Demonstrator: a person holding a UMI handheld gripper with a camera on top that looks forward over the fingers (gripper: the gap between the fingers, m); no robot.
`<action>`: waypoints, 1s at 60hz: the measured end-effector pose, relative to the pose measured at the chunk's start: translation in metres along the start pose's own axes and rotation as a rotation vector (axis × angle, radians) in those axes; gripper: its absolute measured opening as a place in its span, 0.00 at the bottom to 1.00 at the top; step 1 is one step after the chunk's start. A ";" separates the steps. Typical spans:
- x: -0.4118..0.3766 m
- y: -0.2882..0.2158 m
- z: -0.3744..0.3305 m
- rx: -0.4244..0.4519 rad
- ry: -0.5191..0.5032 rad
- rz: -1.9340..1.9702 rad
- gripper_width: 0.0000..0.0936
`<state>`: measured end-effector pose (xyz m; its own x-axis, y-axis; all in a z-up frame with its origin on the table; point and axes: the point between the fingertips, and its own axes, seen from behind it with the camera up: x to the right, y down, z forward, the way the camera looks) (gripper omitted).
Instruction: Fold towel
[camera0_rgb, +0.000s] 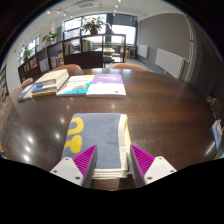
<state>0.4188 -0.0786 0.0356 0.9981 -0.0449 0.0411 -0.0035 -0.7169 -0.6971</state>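
Observation:
A folded towel (100, 135), grey-blue with a yellow pattern at its left side and pale stacked edges, lies flat on the dark brown table (165, 105). My gripper (113, 160) is low over the towel's near edge. The fingers stand apart, with the magenta pads (85, 157) on either side of the towel's near right part. The layered near edge lies between them, resting on the table, with a narrow gap at the right pad.
Open books or magazines (93, 85) and another stack (45, 88) lie at the table's far side. Chairs (128, 66) stand behind them. A blue-and-white object (218, 135) sits at the table's right edge. Shelves and windows are farther back.

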 end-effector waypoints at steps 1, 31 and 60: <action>0.000 0.004 0.001 -0.010 -0.006 -0.003 0.69; -0.041 -0.089 -0.186 0.219 -0.013 -0.076 0.79; -0.156 -0.014 -0.305 0.255 -0.134 -0.034 0.79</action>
<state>0.2445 -0.2732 0.2571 0.9966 0.0807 -0.0160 0.0281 -0.5174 -0.8553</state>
